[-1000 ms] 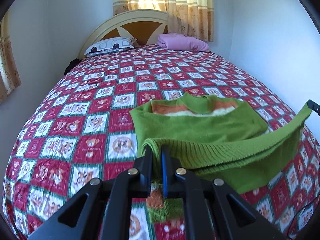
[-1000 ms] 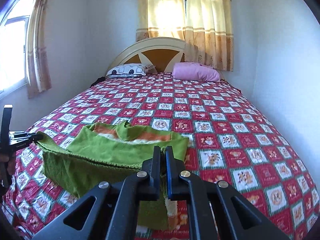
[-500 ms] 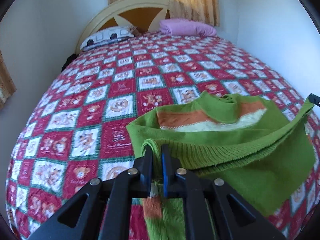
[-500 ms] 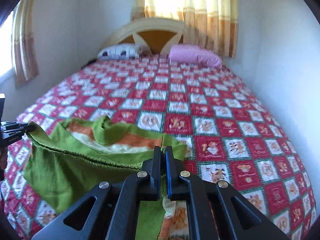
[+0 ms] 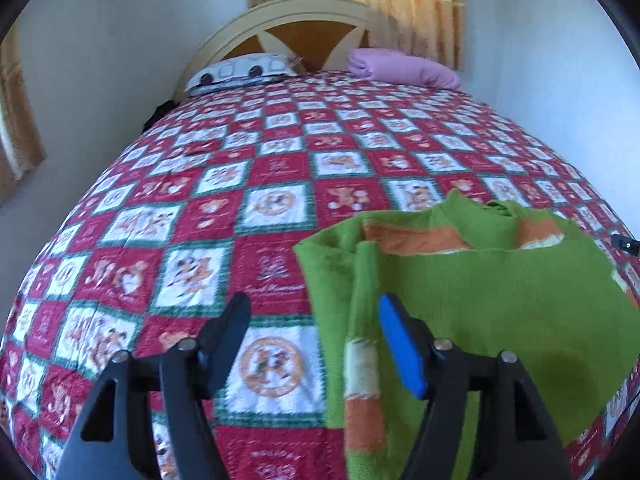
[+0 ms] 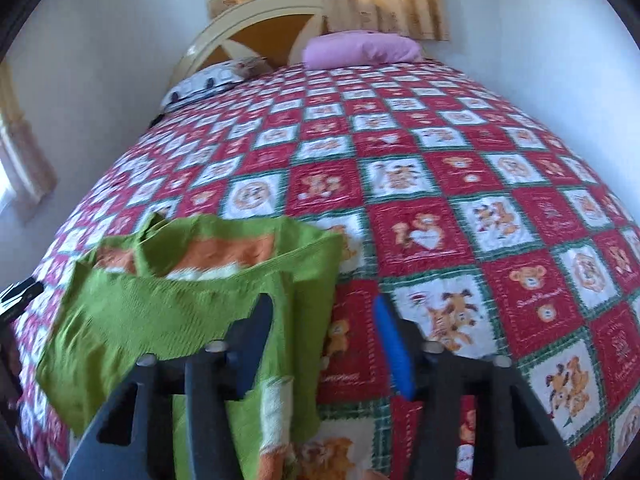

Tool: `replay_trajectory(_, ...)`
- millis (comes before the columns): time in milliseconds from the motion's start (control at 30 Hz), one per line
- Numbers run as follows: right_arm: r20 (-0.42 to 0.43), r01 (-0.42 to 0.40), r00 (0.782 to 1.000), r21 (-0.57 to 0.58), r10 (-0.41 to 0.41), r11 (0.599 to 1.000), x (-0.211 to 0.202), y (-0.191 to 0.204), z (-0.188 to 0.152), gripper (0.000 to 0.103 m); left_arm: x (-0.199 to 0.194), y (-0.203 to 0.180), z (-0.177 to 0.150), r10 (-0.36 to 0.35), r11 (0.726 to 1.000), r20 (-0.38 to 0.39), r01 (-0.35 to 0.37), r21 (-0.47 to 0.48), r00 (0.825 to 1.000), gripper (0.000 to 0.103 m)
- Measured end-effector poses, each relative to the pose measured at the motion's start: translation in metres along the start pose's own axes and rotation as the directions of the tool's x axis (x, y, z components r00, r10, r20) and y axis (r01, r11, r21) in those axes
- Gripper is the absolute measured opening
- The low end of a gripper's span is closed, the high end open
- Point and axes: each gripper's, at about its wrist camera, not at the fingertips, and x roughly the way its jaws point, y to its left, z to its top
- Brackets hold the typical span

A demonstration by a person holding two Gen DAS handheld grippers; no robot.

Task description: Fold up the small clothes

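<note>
Left gripper [image 5: 312, 344] angled down over red-and-white checked quilt [image 5: 272, 216], jaws opening, pads clear of green knitted sweater [image 5: 460, 292]. Right gripper [image 6: 324, 340] likewise, opening, gripping nothing.

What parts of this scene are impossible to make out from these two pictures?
- Green sweater, left wrist view: its near end is hidden behind the left gripper, whose jaws are opening.
- Sweater, right wrist view: motion blur smears its knit; the right gripper, also opening, covers its lower part.
- Bedspread: print lettering too small to read.
</note>
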Motion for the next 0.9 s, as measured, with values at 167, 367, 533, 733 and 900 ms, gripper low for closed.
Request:
replay_trajectory(167, -0.064, -0.023, 0.998, -0.114, 0.016, 0.993, 0.016, 0.025, 0.002, 0.055, 0.029, -0.025, 0.002, 0.001, 0.998, -0.049, 0.003, 0.067, 0.999, 0.071)
replay_trajectory(367, -0.113, 0.067, 0.989, -0.266, -0.1, 0.962, 0.038, 0.043, -0.013, 0.004, 0.053, -0.03, -0.002, 0.001, 0.996, -0.105, 0.009, 0.094, 0.994, 0.005)
replay_trajectory(533, 0.015, 0.113, 0.993, -0.296, -0.114, 0.948, 0.007, 0.05, 0.003, 0.003, 0.025, -0.018, 0.012, -0.006, 0.999, -0.01, 0.007, 0.044, 1.0, 0.004)
replay_trajectory(733, 0.053, 0.142, 0.99, -0.251, -0.133, 0.957, 0.021, 0.051, 0.035, 0.003, 0.041, -0.014, 0.032, 0.042, 0.999, 0.006, -0.042, 0.023, 0.999, 0.004)
replay_trajectory(900, -0.003, 0.167, 0.985, -0.213, -0.172, 0.963, 0.07, 0.046, 0.04, 0.003, 0.088, -0.017, 0.023, 0.107, 0.994, -0.074, -0.105, 0.034, 0.992, 0.004)
